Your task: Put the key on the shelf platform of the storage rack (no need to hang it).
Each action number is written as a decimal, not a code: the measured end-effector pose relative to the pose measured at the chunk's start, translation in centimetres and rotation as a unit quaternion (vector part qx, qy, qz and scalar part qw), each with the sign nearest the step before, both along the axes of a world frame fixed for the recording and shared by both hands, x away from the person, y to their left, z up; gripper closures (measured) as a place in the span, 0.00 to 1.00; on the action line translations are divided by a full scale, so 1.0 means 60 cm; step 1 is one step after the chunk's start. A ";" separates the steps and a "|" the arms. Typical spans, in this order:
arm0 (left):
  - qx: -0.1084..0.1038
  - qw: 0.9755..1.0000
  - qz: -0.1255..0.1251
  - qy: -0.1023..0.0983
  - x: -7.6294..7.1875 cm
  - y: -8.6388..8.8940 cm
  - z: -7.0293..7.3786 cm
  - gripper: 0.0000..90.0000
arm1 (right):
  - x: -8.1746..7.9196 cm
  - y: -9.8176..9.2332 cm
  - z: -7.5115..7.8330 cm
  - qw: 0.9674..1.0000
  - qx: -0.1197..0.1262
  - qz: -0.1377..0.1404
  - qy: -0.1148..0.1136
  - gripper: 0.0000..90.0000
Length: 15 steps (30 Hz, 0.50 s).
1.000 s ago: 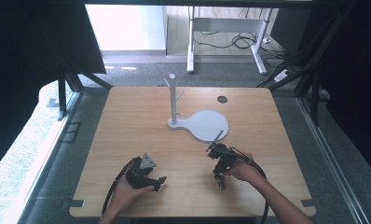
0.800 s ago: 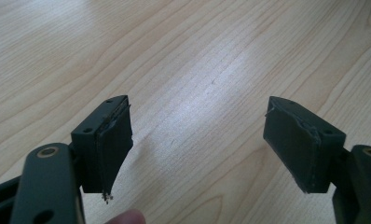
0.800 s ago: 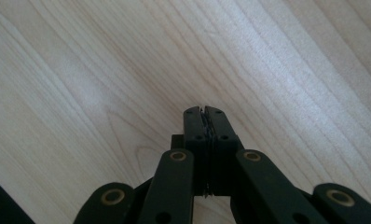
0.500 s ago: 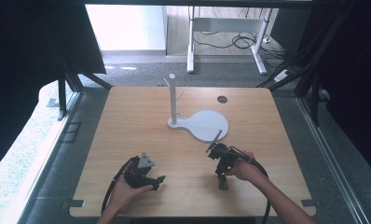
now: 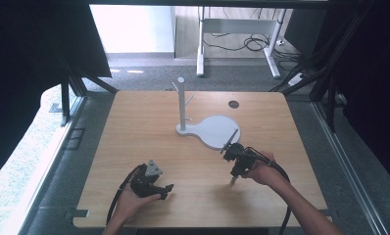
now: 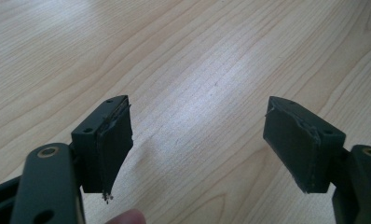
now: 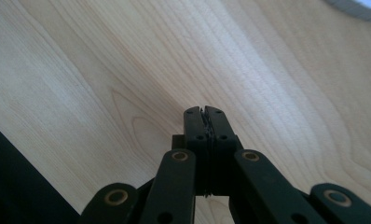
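A white stand (image 5: 182,105) with short pegs rises from a white round-ended base plate (image 5: 213,130) at the middle of the wooden table (image 5: 134,127). My left gripper (image 5: 167,190) rests low on the table near the front left, held by a hand. In the left gripper view it (image 6: 197,135) is open, with bare wood between the jaws. My right gripper (image 5: 232,180) sits at the front right, just in front of the base plate, pointing down at the table. In the right gripper view it (image 7: 204,112) is shut with nothing between the pads.
A round dark hole (image 5: 233,104) marks the table's far right part. The base plate's edge (image 7: 356,8) shows at the top right of the right gripper view. Beyond the table stand a white desk frame (image 5: 237,29) and floor cables (image 5: 252,44). Dark frame struts flank both sides.
My left gripper has slid slightly back toward the front edge. The right gripper has barely shifted.
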<state>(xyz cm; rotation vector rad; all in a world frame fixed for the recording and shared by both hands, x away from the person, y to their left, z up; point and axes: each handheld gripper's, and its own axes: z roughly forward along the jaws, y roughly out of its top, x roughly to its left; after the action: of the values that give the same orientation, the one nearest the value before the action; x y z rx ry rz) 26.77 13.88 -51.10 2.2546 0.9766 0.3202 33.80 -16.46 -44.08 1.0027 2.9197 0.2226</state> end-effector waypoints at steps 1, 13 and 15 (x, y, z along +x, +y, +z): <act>-0.001 1.000 0.001 0.000 0.000 0.000 0.000 0.27 | 0.001 -0.001 0.004 1.000 0.001 0.001 -0.003 1.00; 0.001 1.000 0.001 -0.001 0.002 0.002 -0.001 0.27 | 0.014 -0.009 0.035 1.000 0.011 -0.006 -0.017 1.00; 0.001 1.000 0.000 -0.001 0.002 0.002 -0.001 0.27 | 0.016 -0.010 0.037 1.000 0.012 -0.006 -0.015 1.00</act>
<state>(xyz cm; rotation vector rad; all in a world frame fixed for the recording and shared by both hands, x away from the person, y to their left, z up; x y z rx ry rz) 26.90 13.99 -51.19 2.2559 0.9767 0.3242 34.77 -17.04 -41.85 1.0118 2.8900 0.2692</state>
